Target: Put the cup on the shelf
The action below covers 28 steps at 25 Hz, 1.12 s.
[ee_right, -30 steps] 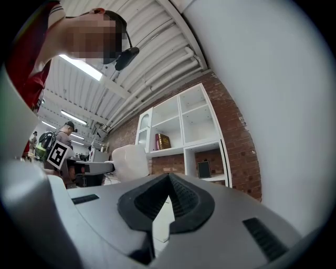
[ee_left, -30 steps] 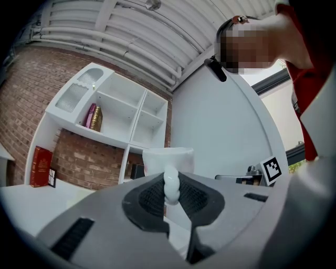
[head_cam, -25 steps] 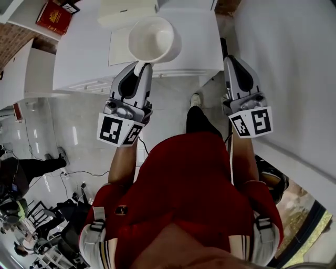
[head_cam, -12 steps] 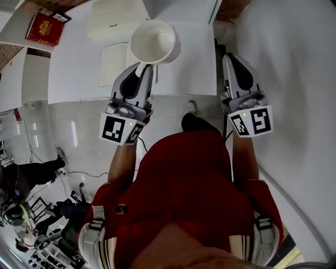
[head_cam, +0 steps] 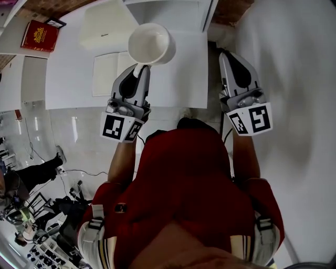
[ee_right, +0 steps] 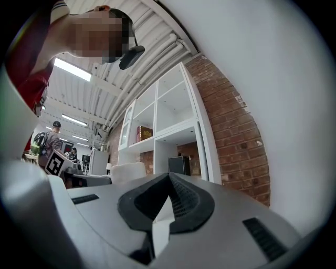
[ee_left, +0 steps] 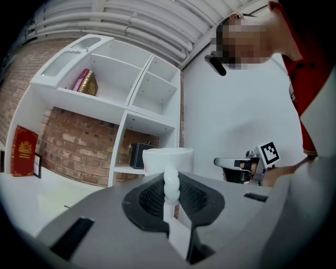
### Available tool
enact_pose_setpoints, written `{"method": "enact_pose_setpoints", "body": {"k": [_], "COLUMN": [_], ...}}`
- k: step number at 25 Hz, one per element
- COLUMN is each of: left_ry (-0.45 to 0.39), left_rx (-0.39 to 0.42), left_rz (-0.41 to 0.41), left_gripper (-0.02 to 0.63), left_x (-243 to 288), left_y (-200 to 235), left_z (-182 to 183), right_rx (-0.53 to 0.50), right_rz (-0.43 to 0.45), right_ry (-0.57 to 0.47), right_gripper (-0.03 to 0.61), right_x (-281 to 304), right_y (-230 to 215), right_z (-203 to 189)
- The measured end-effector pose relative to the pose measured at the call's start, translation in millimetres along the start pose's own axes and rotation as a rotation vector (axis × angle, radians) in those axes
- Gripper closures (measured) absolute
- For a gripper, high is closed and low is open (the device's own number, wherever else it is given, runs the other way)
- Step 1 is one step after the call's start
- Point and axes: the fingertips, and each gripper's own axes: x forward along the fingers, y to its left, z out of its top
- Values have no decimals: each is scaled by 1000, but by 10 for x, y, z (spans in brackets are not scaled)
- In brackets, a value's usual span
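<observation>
A white cup (head_cam: 151,43) hangs upright in the air, and my left gripper (head_cam: 139,70) is shut on its handle (ee_left: 170,185). In the left gripper view the cup (ee_left: 168,159) stands just beyond the jaws, with the white shelf unit (ee_left: 127,109) behind it. From above, the shelf (head_cam: 168,13) lies straight ahead of the cup. My right gripper (head_cam: 232,55) is level with the left one, off to its right, shut and holding nothing (ee_right: 169,179). The right gripper view also catches the cup (ee_right: 127,172) at left.
A red book (head_cam: 38,35) lies on the white counter top (head_cam: 68,73) at the far left. A black box (ee_left: 139,155) sits in a lower shelf compartment and books (ee_left: 86,83) in an upper one. A white wall (head_cam: 294,79) runs along my right. People stand at the lower left.
Both grippers and the cup have moved forward over the white counter toward the shelf. The floor strip under them has slid back out of the way.
</observation>
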Motion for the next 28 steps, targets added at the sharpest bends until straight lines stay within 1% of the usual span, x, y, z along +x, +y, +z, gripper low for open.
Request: {"method": "enact_pose_setpoints", "body": {"k": [5, 11, 20, 28], "left_ry": [23, 43, 76, 115], "left_rx": [20, 28, 44, 34], "left_rz": [11, 7, -46, -74], "left_gripper": [565, 565, 565, 565], "left_x": [177, 333, 614, 821], "left_y": [-2, 24, 151, 314], "left_z": [-57, -103, -231, -435], "right_rx": [9, 20, -5, -12], "right_rz": [18, 16, -48, -97], "right_ry": [5, -2, -2, 8], "right_gripper": [581, 581, 581, 581], "right_x": [95, 133, 172, 253], "right_y": [-159, -205, -341, -398], "right_z": [-25, -24, 57, 18]}}
